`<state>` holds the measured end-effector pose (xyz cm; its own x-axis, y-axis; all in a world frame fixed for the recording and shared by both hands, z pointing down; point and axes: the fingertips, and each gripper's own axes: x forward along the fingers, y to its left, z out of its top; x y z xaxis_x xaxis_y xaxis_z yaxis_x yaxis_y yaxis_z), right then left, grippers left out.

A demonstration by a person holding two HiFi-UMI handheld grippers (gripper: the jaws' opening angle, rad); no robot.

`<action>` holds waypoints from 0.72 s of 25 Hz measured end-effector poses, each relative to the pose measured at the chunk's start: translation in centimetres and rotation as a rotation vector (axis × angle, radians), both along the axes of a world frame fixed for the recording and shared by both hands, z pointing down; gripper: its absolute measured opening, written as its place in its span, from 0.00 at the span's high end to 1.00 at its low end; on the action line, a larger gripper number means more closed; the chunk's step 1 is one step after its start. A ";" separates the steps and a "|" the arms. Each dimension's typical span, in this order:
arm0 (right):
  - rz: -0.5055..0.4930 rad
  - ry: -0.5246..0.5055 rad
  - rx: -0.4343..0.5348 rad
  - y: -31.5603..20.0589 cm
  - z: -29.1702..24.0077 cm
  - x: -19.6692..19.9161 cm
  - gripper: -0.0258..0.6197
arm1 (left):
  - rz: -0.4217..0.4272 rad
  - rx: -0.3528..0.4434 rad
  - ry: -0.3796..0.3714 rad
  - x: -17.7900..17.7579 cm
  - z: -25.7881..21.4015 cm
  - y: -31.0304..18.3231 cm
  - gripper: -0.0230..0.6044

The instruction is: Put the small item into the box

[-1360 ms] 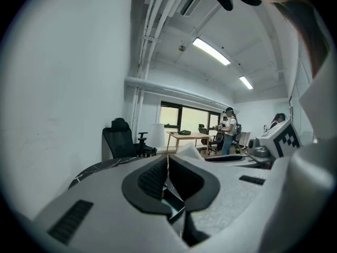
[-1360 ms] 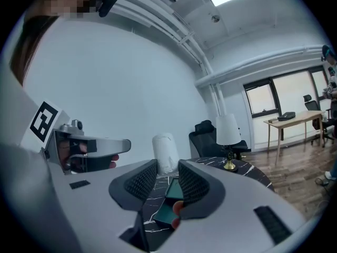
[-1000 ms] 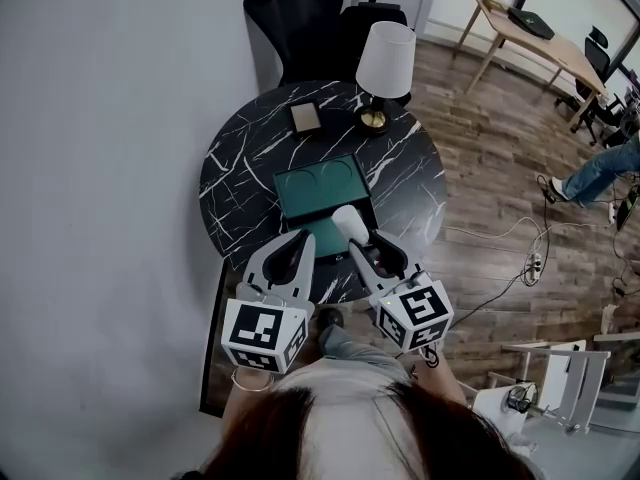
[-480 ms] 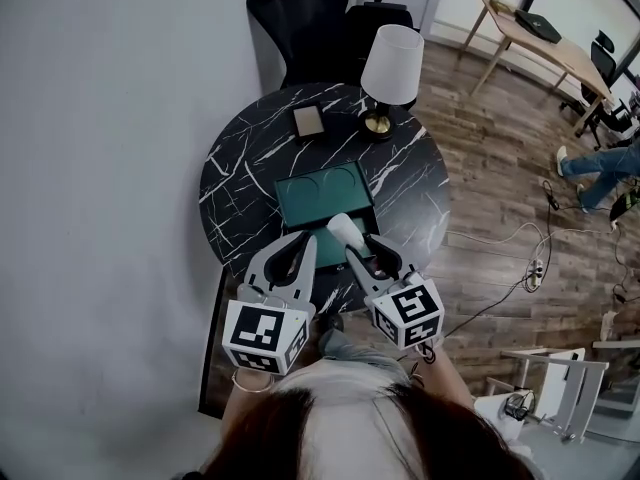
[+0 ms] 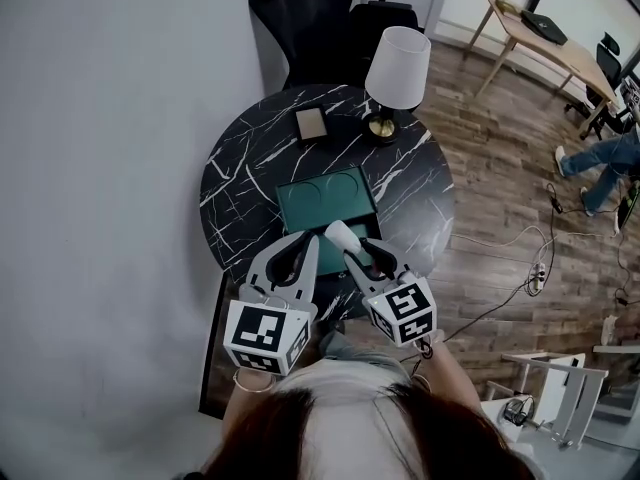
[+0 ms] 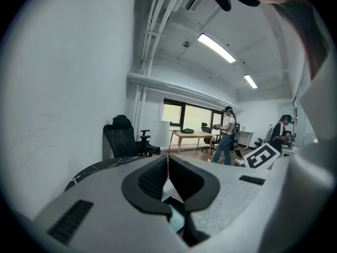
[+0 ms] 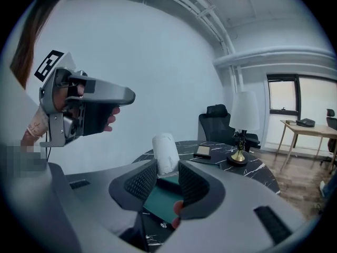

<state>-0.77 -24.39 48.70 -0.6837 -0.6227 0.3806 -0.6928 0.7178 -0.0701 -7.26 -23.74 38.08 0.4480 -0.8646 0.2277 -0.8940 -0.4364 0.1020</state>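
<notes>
The right gripper (image 5: 352, 250), clamped on the white item (image 5: 340, 235), has sunk lower over the green box (image 5: 322, 196). The left gripper (image 5: 301, 247) has its jaws pressed together, empty.

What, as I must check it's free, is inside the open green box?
The open green box shows two empty round recesses in its far half. The left gripper and the right gripper, gripping a white cylinder, cover most of the near half.
</notes>
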 end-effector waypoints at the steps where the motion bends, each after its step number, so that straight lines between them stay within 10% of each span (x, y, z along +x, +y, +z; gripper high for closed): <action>1: -0.007 0.008 -0.002 -0.1 0.3 -0.1 0.74 | -0.001 -0.001 0.000 -0.1 0.1 -0.2 0.94; 18: -0.131 0.161 -0.033 -1.8 5.8 -1.4 0.74 | -0.021 -0.014 0.002 -0.6 0.8 -2.3 0.94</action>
<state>-2.14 -26.18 54.55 -0.6870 -0.5178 0.5098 -0.5975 0.8018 0.0092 -7.89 -26.04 38.83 0.4299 -0.8707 0.2390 -0.9029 -0.4157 0.1096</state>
